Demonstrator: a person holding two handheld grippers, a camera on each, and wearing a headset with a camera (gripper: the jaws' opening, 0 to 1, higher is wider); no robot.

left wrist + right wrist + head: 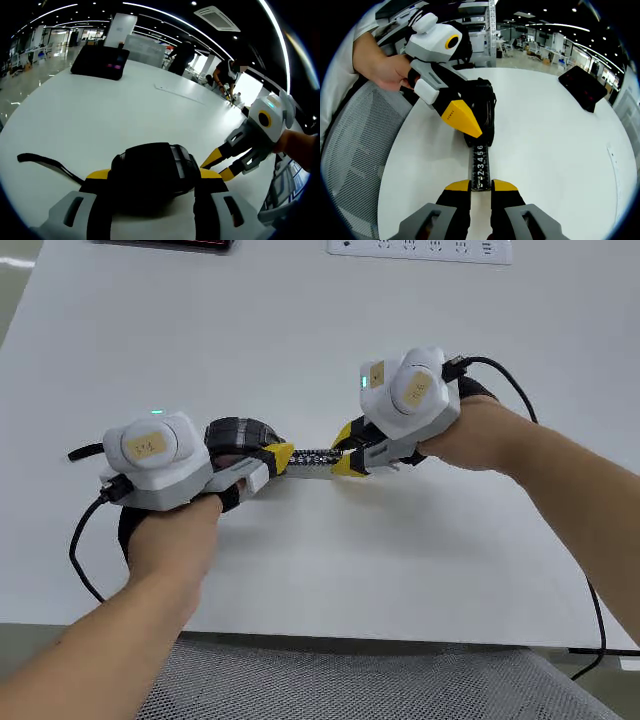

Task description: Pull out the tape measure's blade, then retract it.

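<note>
Currently my left gripper [268, 462] is clamped around the black tape measure [240, 432], at the near side of the white table [300, 330]. My right gripper [347, 452] is closed on the end of the blade [312, 456]. A short length of it is drawn out between the two grippers, with numerals facing up in the right gripper view.
</note>
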